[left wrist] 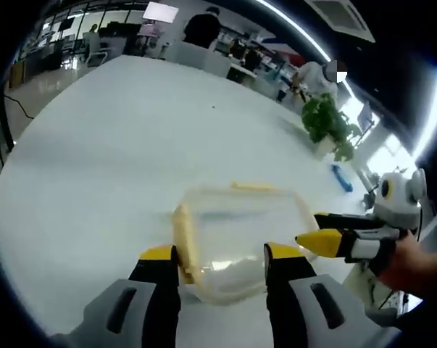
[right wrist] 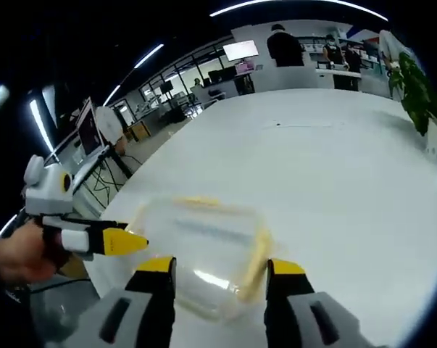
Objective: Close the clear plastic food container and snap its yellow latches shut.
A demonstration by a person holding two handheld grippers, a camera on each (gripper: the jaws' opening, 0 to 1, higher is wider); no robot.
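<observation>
The clear plastic food container [left wrist: 240, 235] lies on the white table [left wrist: 117, 145], with its lid resting on top. A yellow latch [left wrist: 183, 239] runs along its left side and another [left wrist: 254, 187] along its far edge. My left gripper [left wrist: 222, 259] is open, and the container's near end lies between its jaws. My right gripper [left wrist: 309, 230] reaches in from the right, with its tips at the container's right side. In the right gripper view the container [right wrist: 204, 243] sits between the open right gripper's [right wrist: 219, 272] jaws. The left gripper [right wrist: 135, 243] points in from the left there.
A potted plant [left wrist: 327, 123] and a small blue object [left wrist: 341, 177] stand on the far right of the table. People and chairs [left wrist: 204, 32] are beyond the far edge. The table's edge [right wrist: 124, 196] is close on the left, with a monitor [right wrist: 88, 127] beyond it.
</observation>
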